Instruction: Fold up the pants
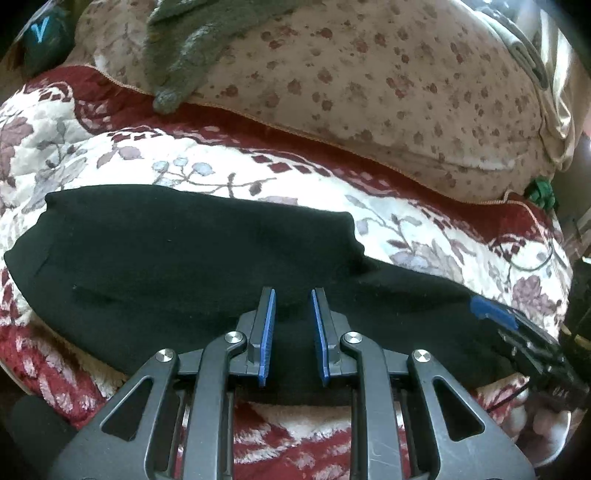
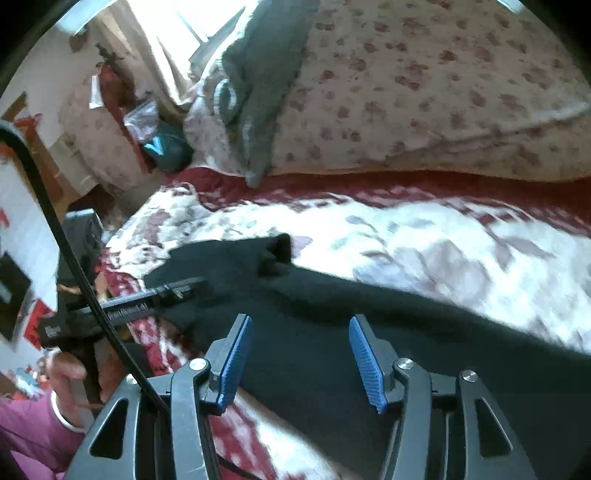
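One legible mark: a pale blue letter "V" on a dark teal object (image 1: 46, 35) beside the bed's floral pillow, repeated in the right wrist view (image 2: 162, 146). White lettering runs along the body of the left tongs (image 2: 125, 308) in the right wrist view; it is too blurred to read.

Both wrist views look close over the bed, sharing black pants (image 1: 184, 258).

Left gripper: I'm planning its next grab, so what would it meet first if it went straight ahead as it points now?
Probably the black pants, which lie right ahead of the open left gripper; depth is unclear, but no other thing shows between them.
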### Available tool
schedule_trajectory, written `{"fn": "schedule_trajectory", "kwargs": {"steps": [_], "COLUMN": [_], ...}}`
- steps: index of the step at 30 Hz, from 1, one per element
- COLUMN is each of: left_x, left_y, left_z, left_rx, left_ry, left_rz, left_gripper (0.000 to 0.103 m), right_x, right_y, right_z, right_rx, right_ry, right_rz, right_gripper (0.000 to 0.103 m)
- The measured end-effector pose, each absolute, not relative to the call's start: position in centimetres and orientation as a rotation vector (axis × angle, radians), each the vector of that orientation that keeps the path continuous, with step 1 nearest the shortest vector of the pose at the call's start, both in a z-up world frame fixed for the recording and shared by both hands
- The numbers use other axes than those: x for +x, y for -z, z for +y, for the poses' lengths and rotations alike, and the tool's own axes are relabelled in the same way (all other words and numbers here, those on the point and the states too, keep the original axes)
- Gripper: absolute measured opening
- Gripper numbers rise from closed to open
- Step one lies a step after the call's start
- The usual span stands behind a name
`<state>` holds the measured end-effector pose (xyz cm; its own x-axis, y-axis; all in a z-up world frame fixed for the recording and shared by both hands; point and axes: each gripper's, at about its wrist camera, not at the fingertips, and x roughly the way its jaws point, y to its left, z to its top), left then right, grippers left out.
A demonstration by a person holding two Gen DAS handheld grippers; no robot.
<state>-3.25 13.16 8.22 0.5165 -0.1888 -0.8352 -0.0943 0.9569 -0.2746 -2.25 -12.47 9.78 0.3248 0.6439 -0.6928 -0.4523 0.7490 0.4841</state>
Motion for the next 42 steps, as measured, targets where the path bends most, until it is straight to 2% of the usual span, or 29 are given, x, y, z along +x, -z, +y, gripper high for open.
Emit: {"fn": "schedule_trajectory", "kwargs": {"steps": [4,8,9,10,11,14,16,21,22,23,25,30,32,34,36,42], "left_x": [-3.3,-3.1,-3.0,-2.9,-2.7,-2.3,-2.1,-1.7,-1.8,-1.7,-2.0,-2.5,-2.8,-2.8,-2.9,-3.4], "left_y": [-7.6,-6.7,-6.4,-6.2,-5.9,-5.6,-5.6,-5.5,-5.7,-5.8,-6.3,-7.6,-8.1,-8.5,-8.9,-9.7], "left_z": [14.3,14.7,14.8,14.9,15.0,15.3,15.4,15.0,14.8,14.7,14.1,12.2,11.1,10.3,9.6,7.2], "left_rx": [-0.314,-0.324,-0.328,-0.330,-0.336,-0.349,-0.349,-0.336,-0.328,-0.325,-0.317,-0.280,-0.264,-0.264,-0.276,-0.274], "left_ry": [0.029,0.023,0.023,0.025,0.026,0.036,0.032,0.010,0.011,0.014,0.024,0.060,0.078,0.094,0.120,0.171], "left_rz": [1.041,1.058,1.064,1.069,1.076,1.075,1.066,1.065,1.065,1.065,1.059,1.038,1.032,1.029,1.021,1.015], "left_gripper": [0.017,0.017,0.017,0.017,0.017,0.017,0.017,0.017,0.017,0.017,0.017,0.017,0.017,0.026,0.048,0.050], "right_x": [1.3,5.4,6.2,6.9,7.4,8.3,8.9,8.7,8.6,8.4,7.7,4.1,2.3,0.5,-1.4,-5.1], "right_y": [-9.1,-5.8,-4.9,-4.1,-3.5,-3.6,-3.5,-2.7,-3.2,-3.9,-5.2,-9.1,-10.4,-11.6,-12.7,-13.0], "right_z": [-9.1,-5.1,-4.4,-3.8,-3.1,-2.2,-2.3,-2.0,-2.4,-3.1,-4.7,-10.4,-12.6,-14.9,-17.3,-25.4], "right_rx": [0.289,0.316,0.336,0.366,0.396,0.339,0.304,0.260,0.284,0.303,0.313,0.347,0.318,0.275,0.233,0.284], "right_ry": [-0.834,-0.879,-0.896,-0.919,-0.945,-0.936,-0.898,-0.849,-0.853,-0.837,-0.807,-0.789,-0.753,-0.711,-0.660,-0.496], "right_rz": [1.040,1.145,1.169,1.182,1.194,1.167,1.157,1.175,1.171,1.168,1.142,1.032,0.996,0.966,0.951,1.012], "right_gripper": [0.053,0.050,0.043,0.027,0.019,0.011,0.010,0.012,0.017,0.027,0.038,0.043,0.052,0.052,0.052,0.052]}}
